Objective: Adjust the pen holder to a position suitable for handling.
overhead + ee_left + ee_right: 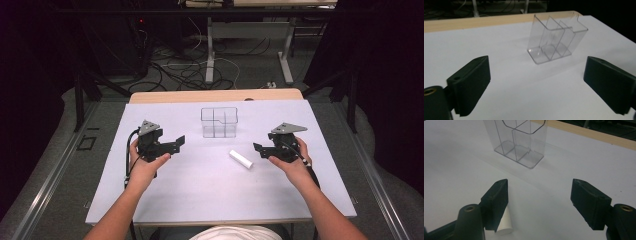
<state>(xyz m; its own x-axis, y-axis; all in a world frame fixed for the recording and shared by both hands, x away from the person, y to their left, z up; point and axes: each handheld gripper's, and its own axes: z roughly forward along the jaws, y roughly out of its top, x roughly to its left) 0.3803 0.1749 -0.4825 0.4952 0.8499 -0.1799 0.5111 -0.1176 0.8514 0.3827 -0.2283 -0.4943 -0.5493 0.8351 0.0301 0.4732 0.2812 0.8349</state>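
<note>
We list, largest first: a white-covered counter (165, 200); a clear plastic organiser box (219, 121) with inner dividers, upright toward its far middle; the left hand-held gripper (179, 141) and right hand-held gripper (257, 148), both released and empty; a short white cylinder (241, 159) lying flat just beside the right jaws. We judge the pickup not yet begun; next, the right jaws must straddle the cylinder and close.

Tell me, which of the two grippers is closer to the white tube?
The right gripper: the white tube lies just beside its jaws, while the left gripper is farther off.
</note>
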